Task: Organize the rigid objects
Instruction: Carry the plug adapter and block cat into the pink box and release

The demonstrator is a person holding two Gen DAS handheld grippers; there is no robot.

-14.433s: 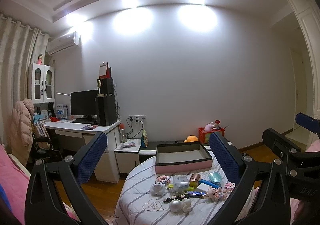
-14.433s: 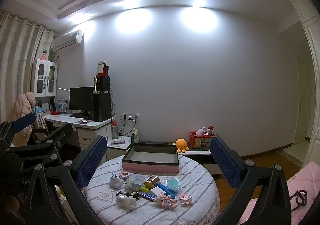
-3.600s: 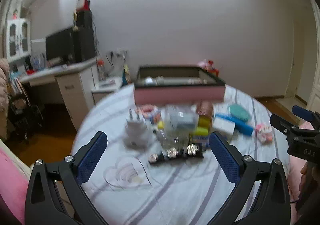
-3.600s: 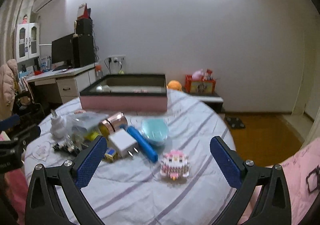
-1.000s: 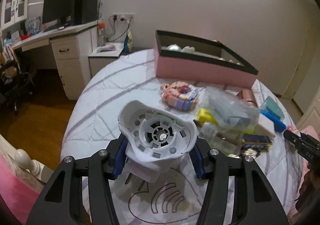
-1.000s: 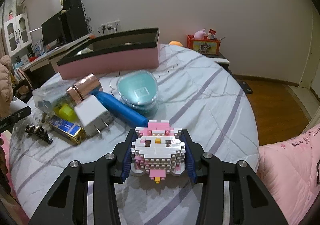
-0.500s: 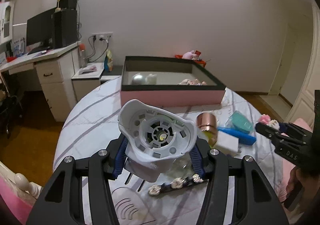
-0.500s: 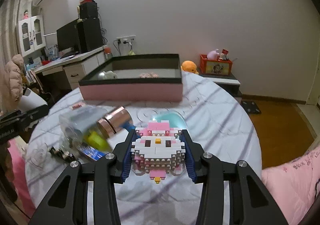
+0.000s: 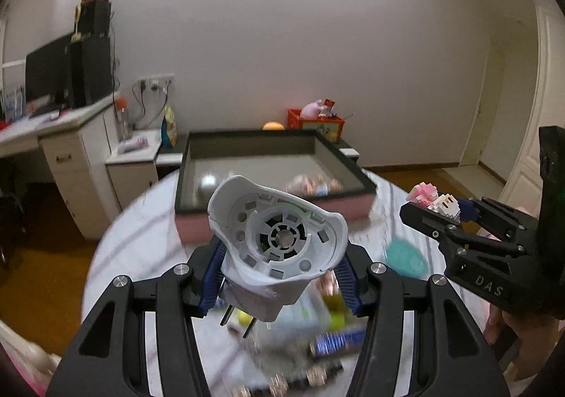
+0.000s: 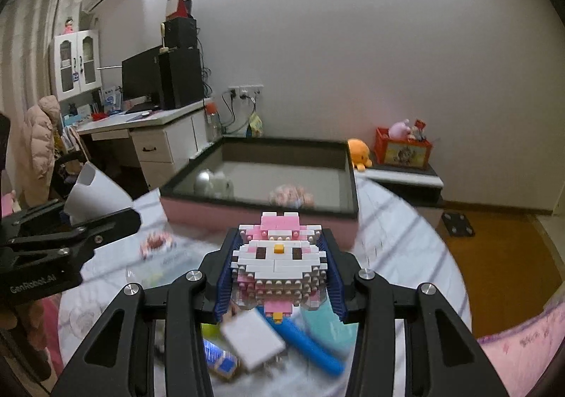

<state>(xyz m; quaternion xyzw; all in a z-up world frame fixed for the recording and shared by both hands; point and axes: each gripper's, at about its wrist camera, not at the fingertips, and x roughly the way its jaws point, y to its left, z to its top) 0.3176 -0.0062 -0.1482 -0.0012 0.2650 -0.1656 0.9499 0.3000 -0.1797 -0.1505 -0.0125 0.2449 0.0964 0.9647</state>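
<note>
My left gripper (image 9: 279, 278) is shut on a white plug adapter (image 9: 277, 238) and holds it above the table, in front of the pink box (image 9: 268, 167). My right gripper (image 10: 279, 275) is shut on a pink and white brick cat figure (image 10: 279, 264), also above the table and short of the box (image 10: 261, 192). The box holds a silver ball (image 10: 204, 181) and a small pink figure (image 10: 291, 194). The right gripper with the brick figure shows in the left wrist view (image 9: 438, 203); the left one with the adapter shows in the right wrist view (image 10: 95, 194).
On the round striped table (image 10: 388, 238) below lie a white charger (image 10: 252, 338), a blue tube (image 10: 307, 344), a teal case (image 9: 406, 257), a copper cylinder (image 9: 330, 282) and other small items. A desk (image 10: 152, 128) stands at the left, wooden floor (image 10: 501, 256) to the right.
Both grippers have moved forward and up toward the pink box with their objects held. The box looks nearer and its inside shows more.
</note>
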